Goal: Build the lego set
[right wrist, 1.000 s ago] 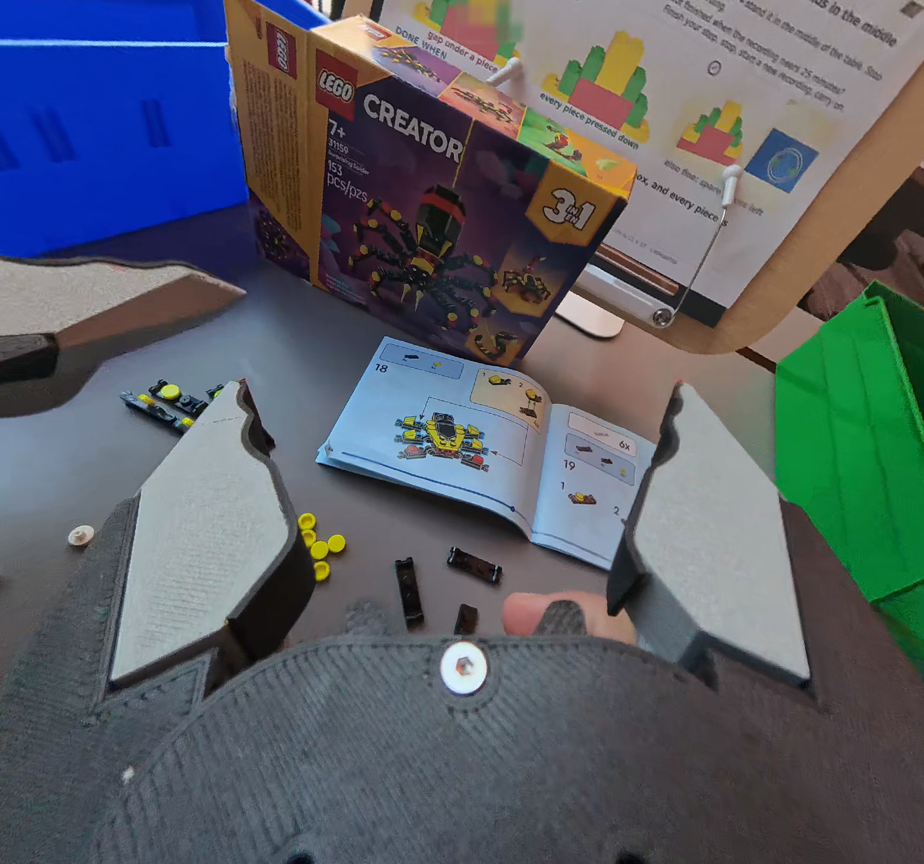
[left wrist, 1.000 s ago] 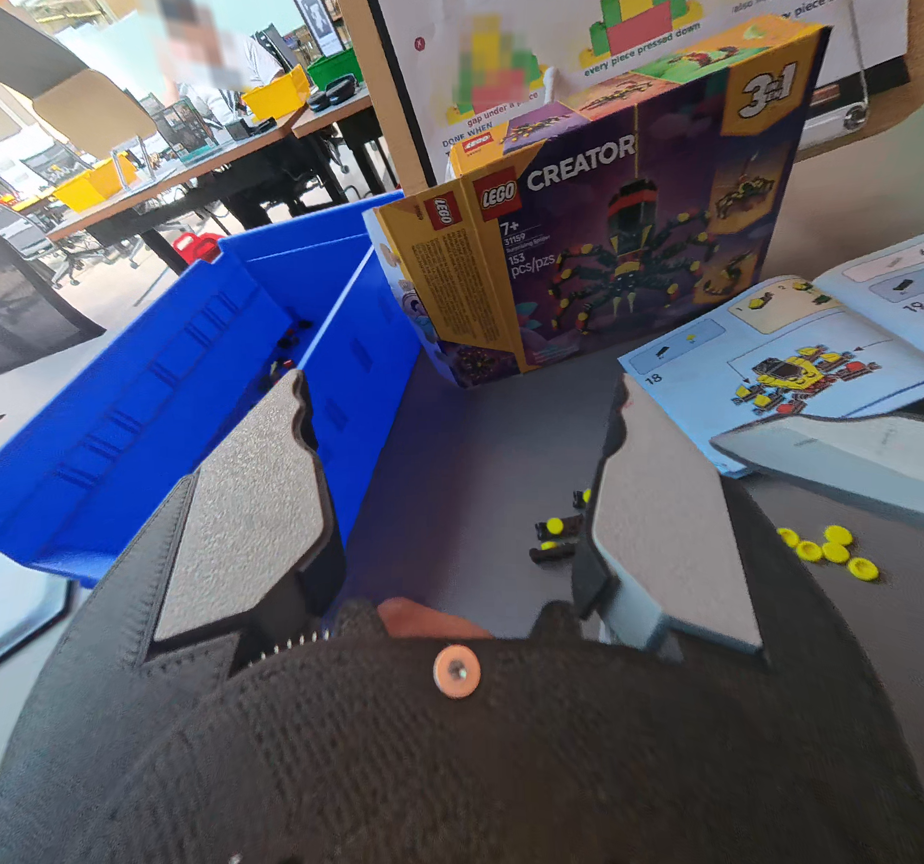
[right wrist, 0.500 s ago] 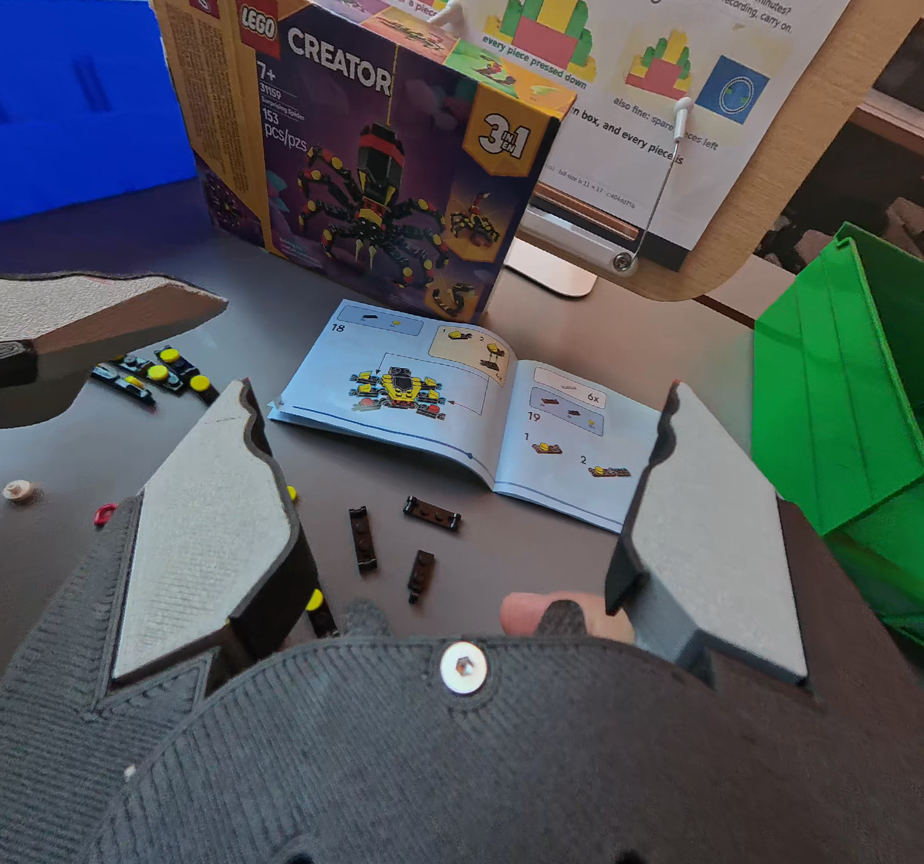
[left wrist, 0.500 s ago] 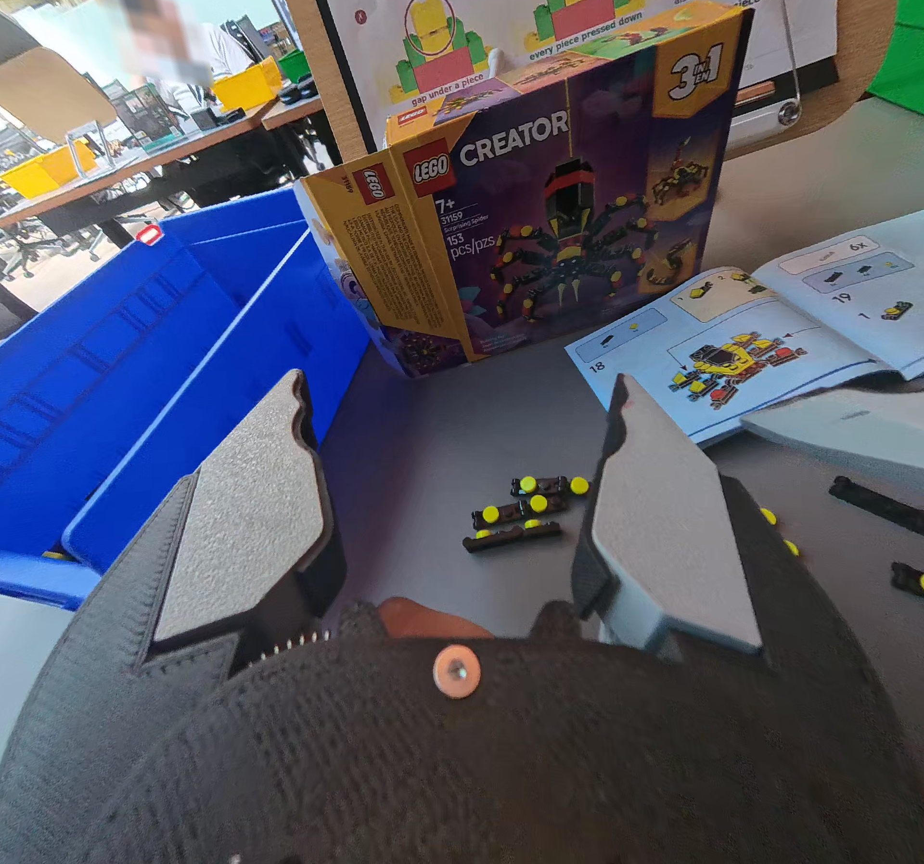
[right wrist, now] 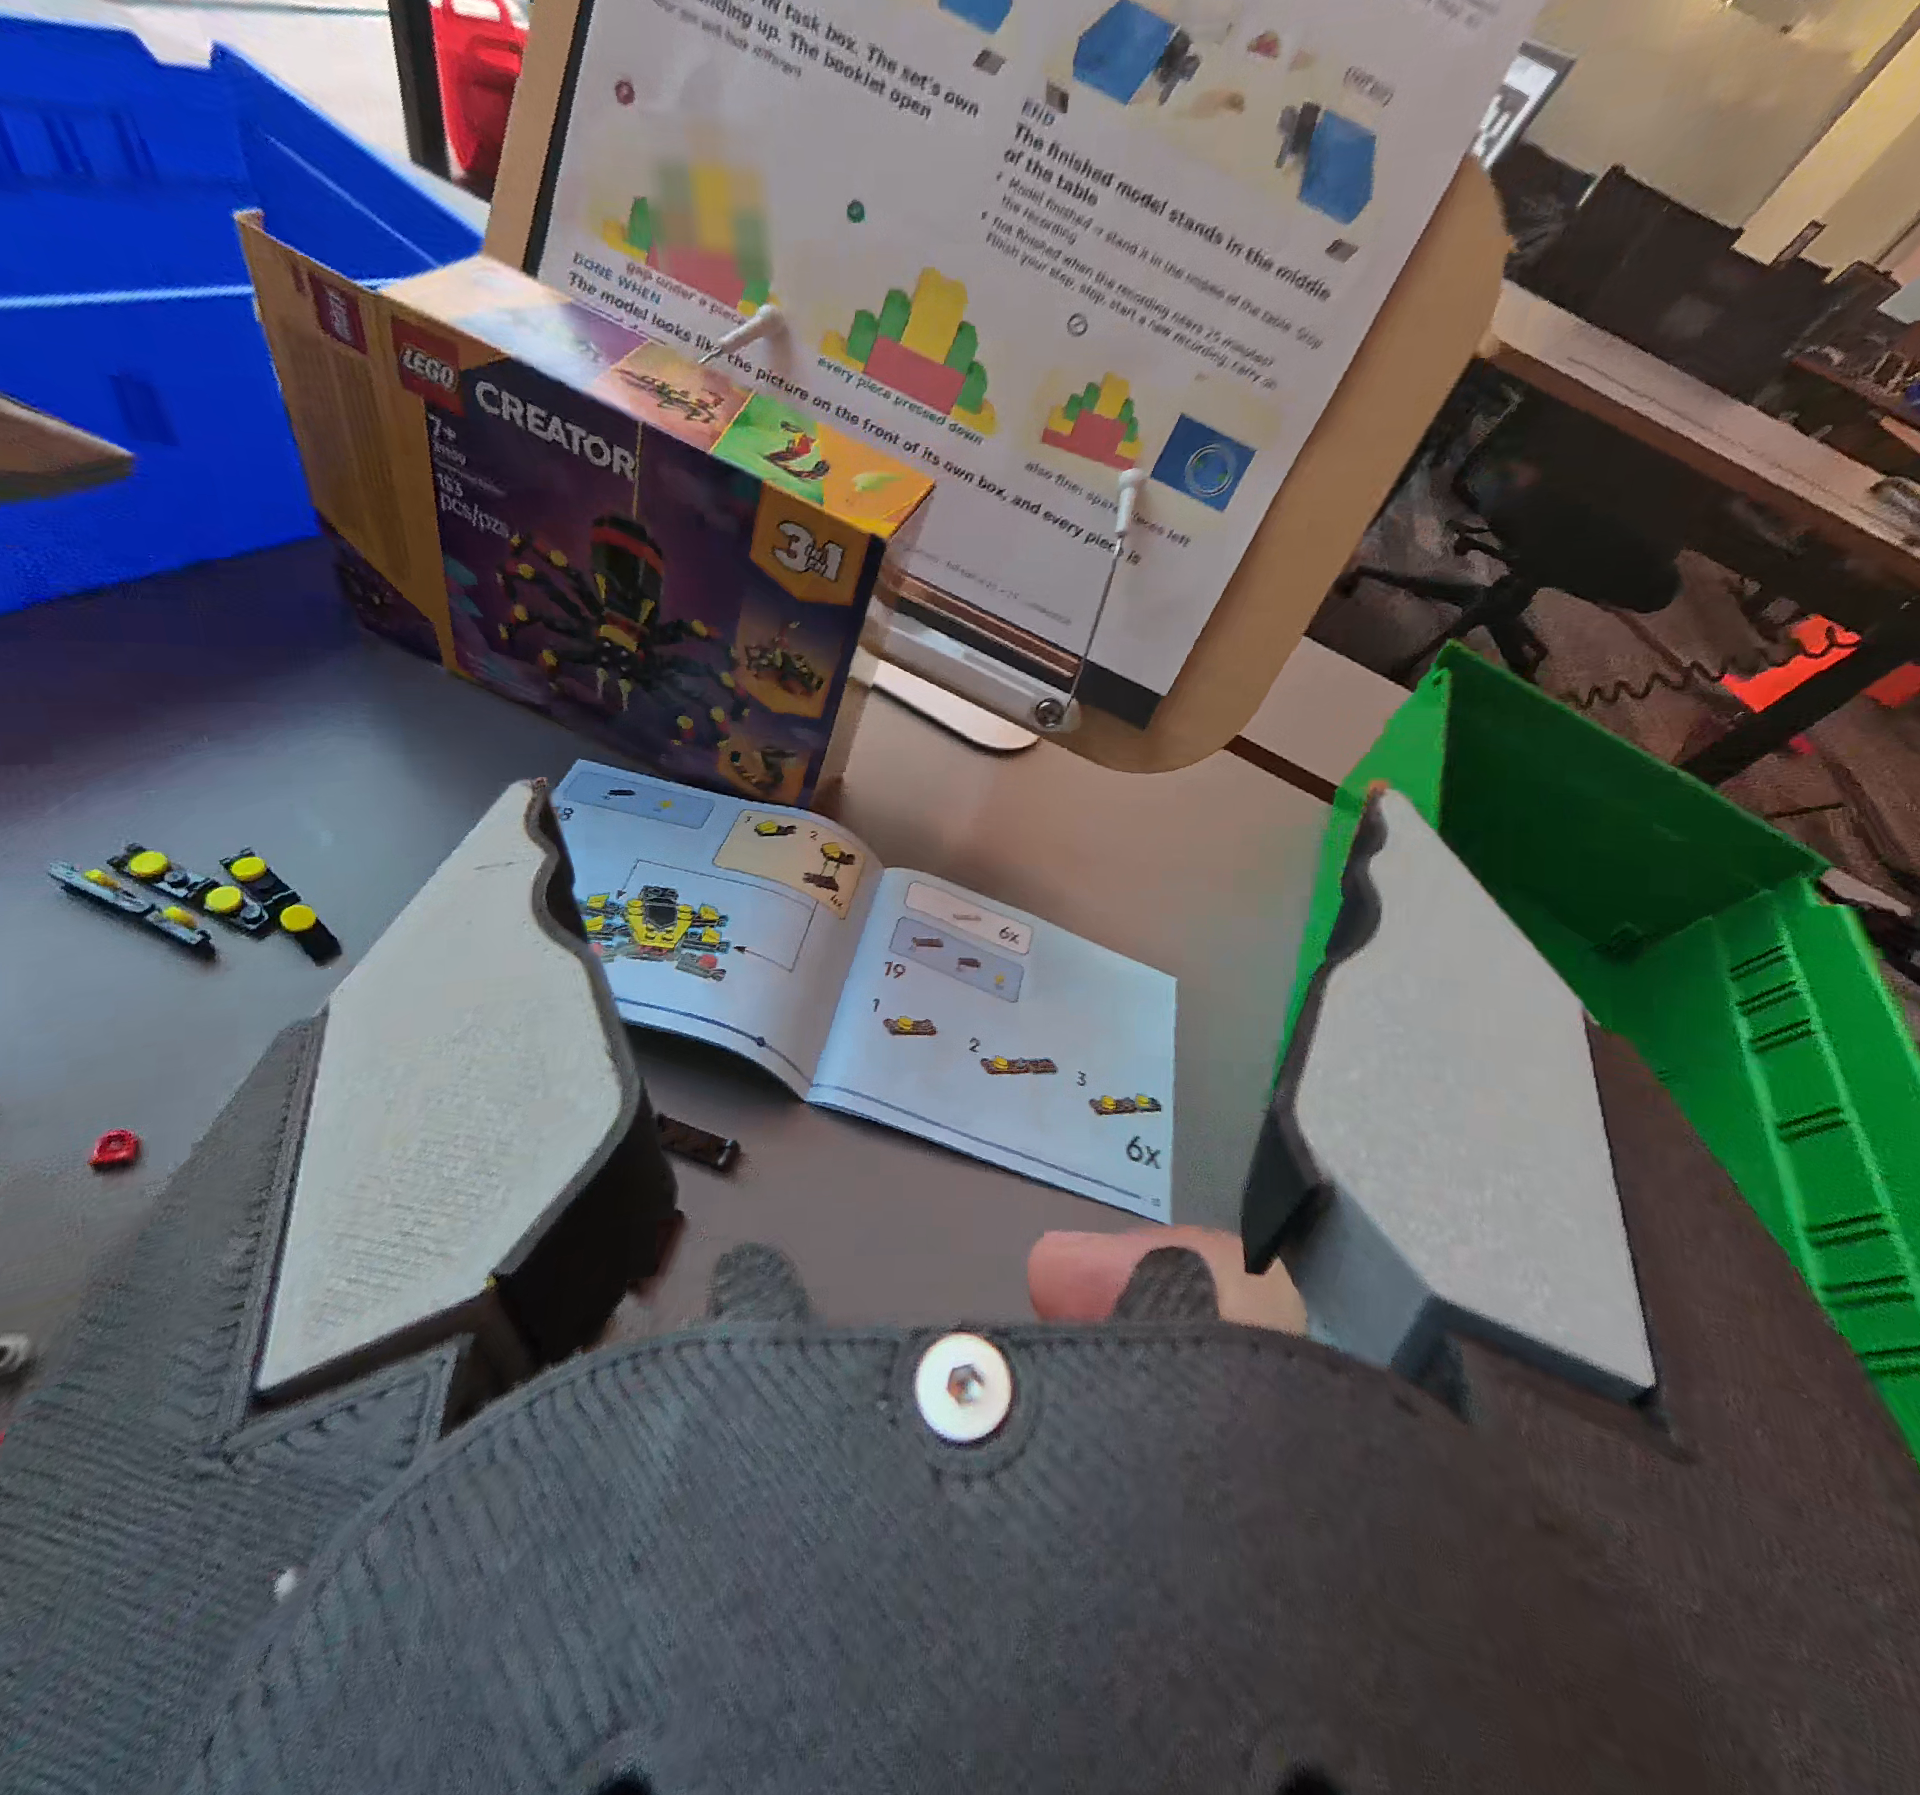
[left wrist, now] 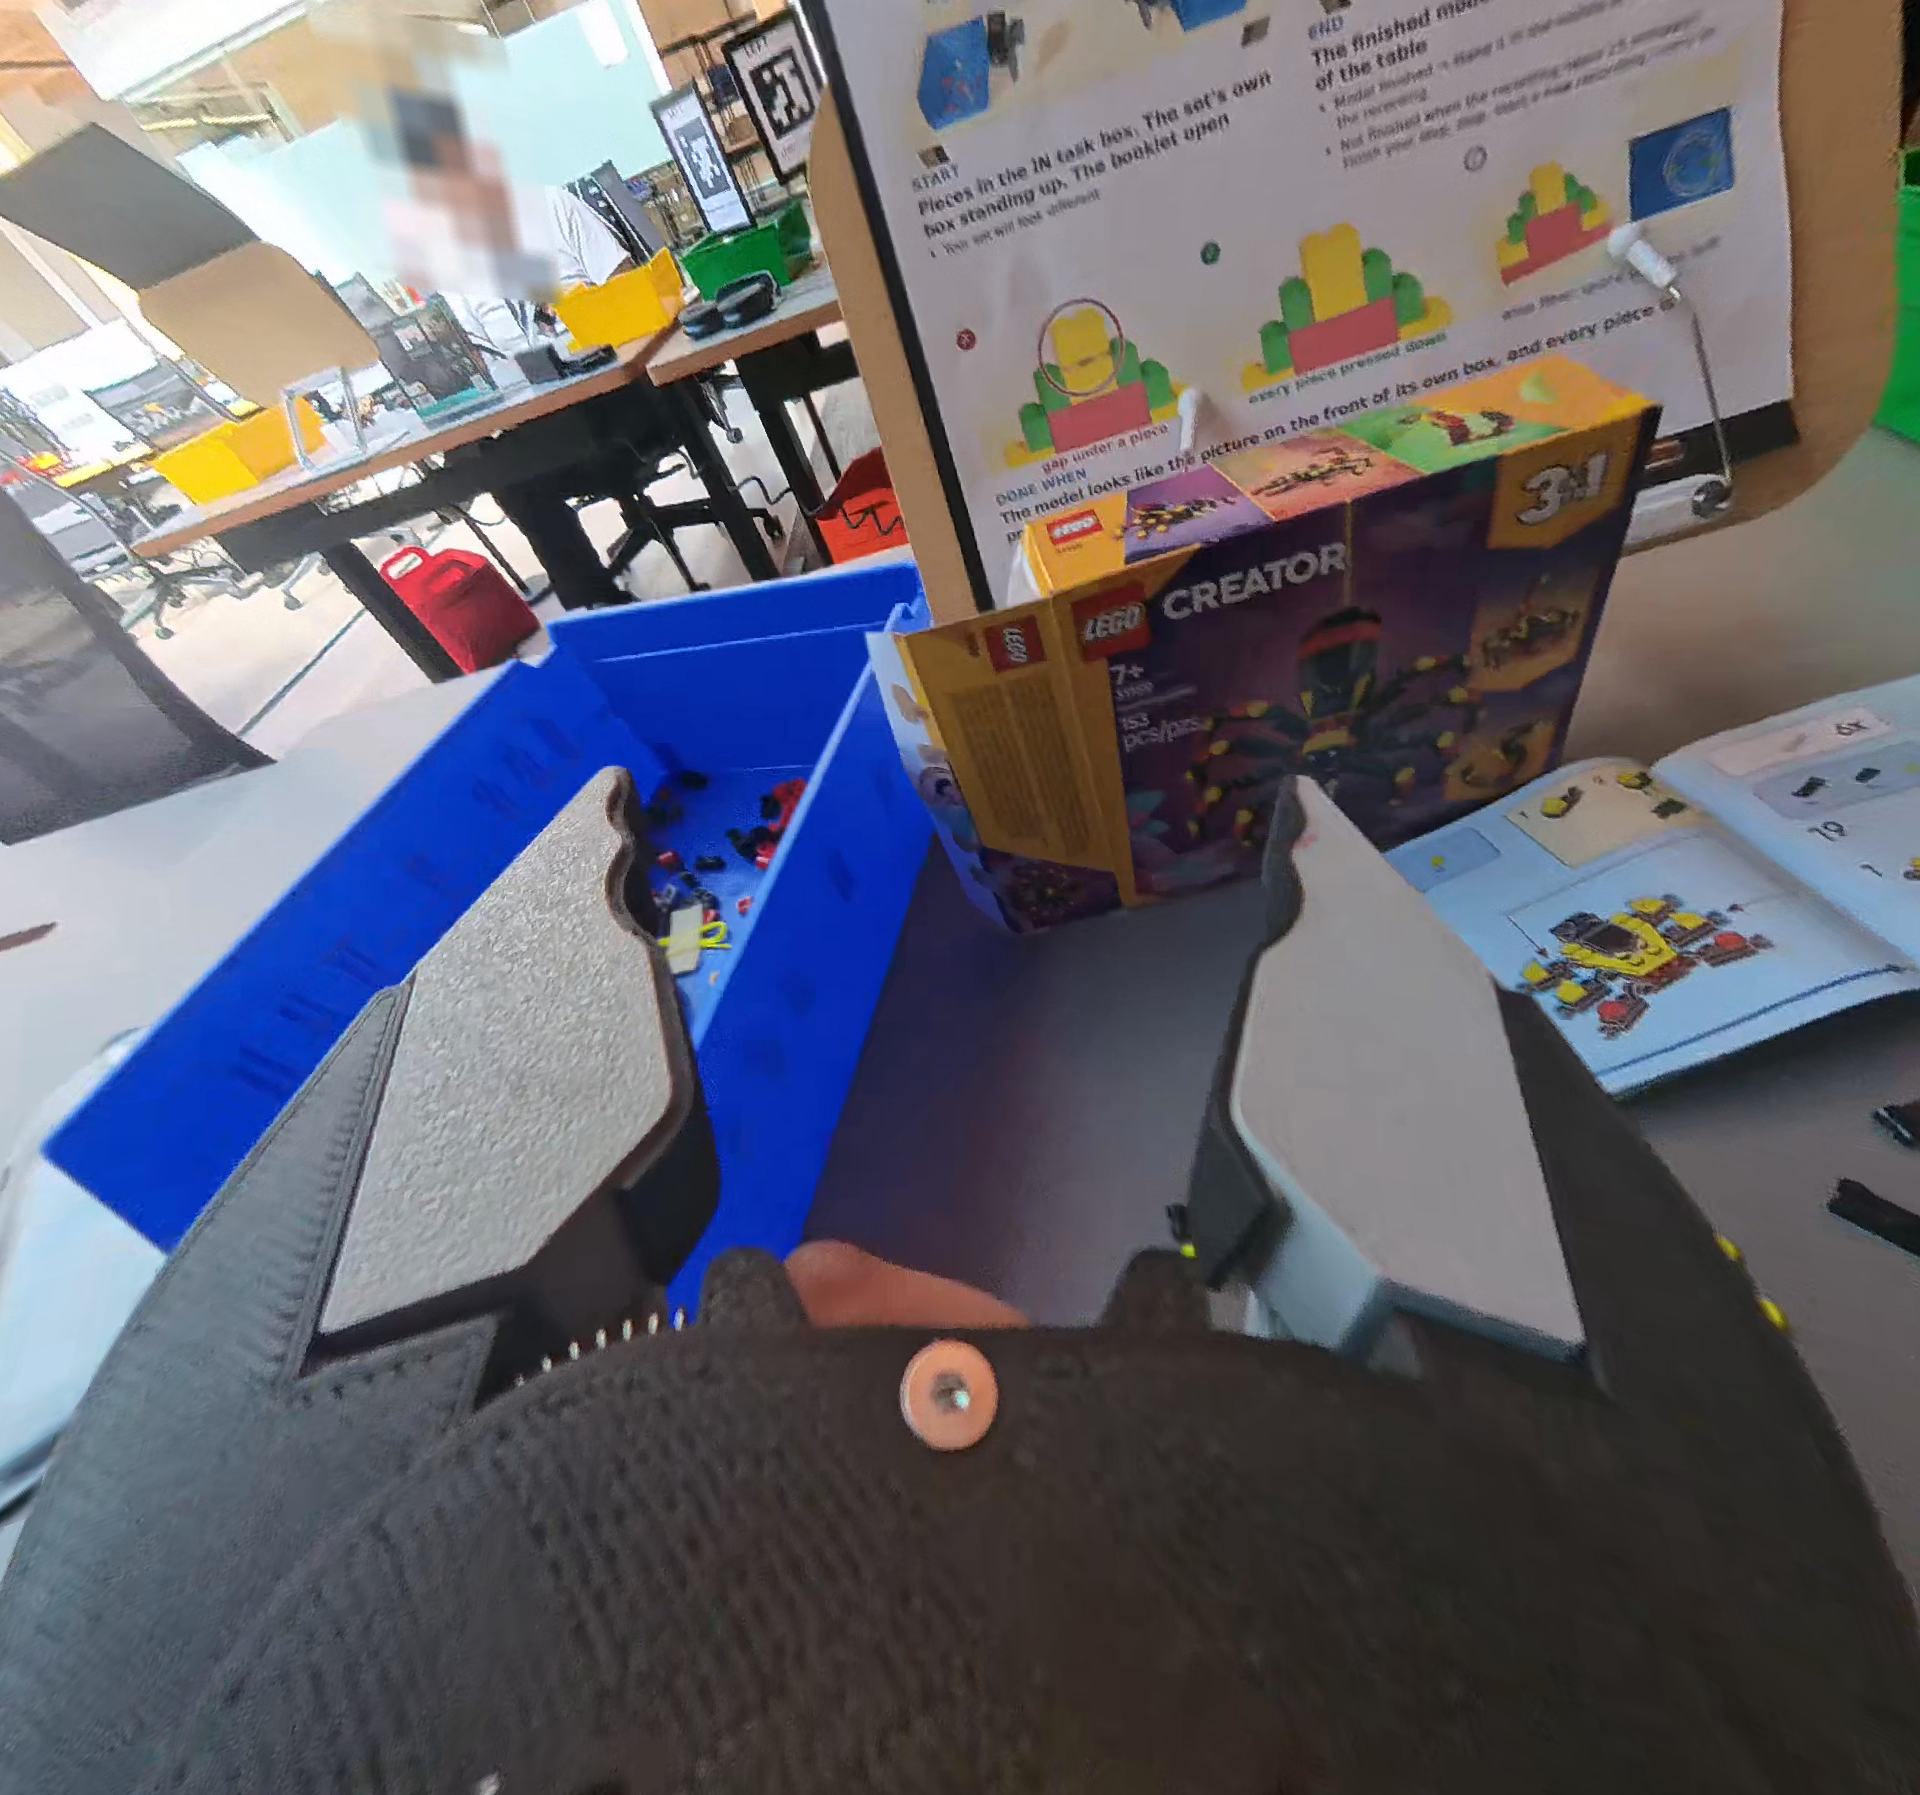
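My left gripper [left wrist: 951,810] is open and empty, raised above the table beside the blue bin [left wrist: 644,696], which holds several small loose pieces [left wrist: 727,841]. My right gripper [right wrist: 951,810] is open and empty above the open instruction booklet [right wrist: 935,997]. The purple and yellow set box [right wrist: 613,540] stands upright behind the booklet; it also shows in the left wrist view [left wrist: 1299,706]. Black strips with yellow studs [right wrist: 197,898] lie on the table to the left. A black plate [right wrist: 698,1143] lies by my right gripper's left finger. A small red piece [right wrist: 112,1148] lies at the far left.
A green bin [right wrist: 1662,935] stands at the right. A wooden board with a printed instruction sheet [right wrist: 1039,239] stands behind the box. The booklet [left wrist: 1683,893] and black pieces [left wrist: 1881,1210] show at the right of the left wrist view. Desks and chairs fill the room behind. My right gripper is the nearer one to the black plate [right wrist: 698,1143]: about 15 cm, against 20 cm.
Both grippers have risen and tilted up. The left one has swung left toward the blue bin, so its pieces now show. The right one has shifted right over the booklet.
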A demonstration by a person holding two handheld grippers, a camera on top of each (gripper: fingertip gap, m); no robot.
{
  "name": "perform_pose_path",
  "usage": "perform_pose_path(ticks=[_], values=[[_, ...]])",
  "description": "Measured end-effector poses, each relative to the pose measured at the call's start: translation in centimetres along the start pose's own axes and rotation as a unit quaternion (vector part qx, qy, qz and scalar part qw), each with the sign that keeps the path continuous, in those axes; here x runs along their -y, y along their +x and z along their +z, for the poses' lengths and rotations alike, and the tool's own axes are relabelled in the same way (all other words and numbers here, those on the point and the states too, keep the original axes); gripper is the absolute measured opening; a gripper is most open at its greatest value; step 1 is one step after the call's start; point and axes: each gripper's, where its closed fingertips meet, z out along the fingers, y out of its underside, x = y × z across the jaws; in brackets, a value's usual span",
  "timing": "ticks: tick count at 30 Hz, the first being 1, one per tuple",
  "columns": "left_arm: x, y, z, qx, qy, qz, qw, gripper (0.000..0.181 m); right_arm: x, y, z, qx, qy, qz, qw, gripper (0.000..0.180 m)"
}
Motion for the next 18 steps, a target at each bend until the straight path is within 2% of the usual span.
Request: perform_pose_path(ticks=[3, 4, 5, 7, 8, 13, 15, 18], values=[[0.6, -1.2, -0.7, 0.002, 0.016, 0.019, 1.000, 0.115, -0.4, 1.7, -1.0, -0.003, -0.001, 0.010, 1.000, 0.137], [0.4, -1.1, -0.9, -0.006, 0.017, 0.024, 1.000, 0.106, -0.9, 1.9, -1.3, 0.004, 0.000, 0.017, 1.000, 0.130], [0.0, -0.6, -0.9, -0.022, 0.016, 0.031, 0.999, 0.075, -1.5, 1.7, -1.5, 0.021, 0.001, 0.019, 1.000, 0.110], [-1.1, 0.6, -0.8, -0.051, 0.016, 0.037, 0.998, 0.000, -3.1, 0.6, -1.6, 0.069, 0.005, 0.006, 0.998, 0.025], [-1.6, 1.5, -0.5, -0.070, 0.016, 0.038, 0.997, 0.000, -3.9, 0.2, -1.3, 0.082, 0.005, 0.001, 0.997, 0.000], [-3.1, 5.2, 1.4, -0.113, 0.011, 0.060, 0.992, 0.000, -8.0, -0.5, 1.4, 0.102, -0.023, -0.007, 0.994, 0.002], [-2.6, 6.5, 1.6, -0.136, 0.025, 0.062, 0.988, 0.011, -8.8, -0.4, 2.3, 0.113, -0.024, 0.007, 0.993, 0.015], [-2.3, 7.7, 0.9, -0.181, 0.053, 0.059, 0.980, 0.000, -9.3, -0.5, 2.6, 0.139, -0.012, 0.027, 0.990, 0.019]])
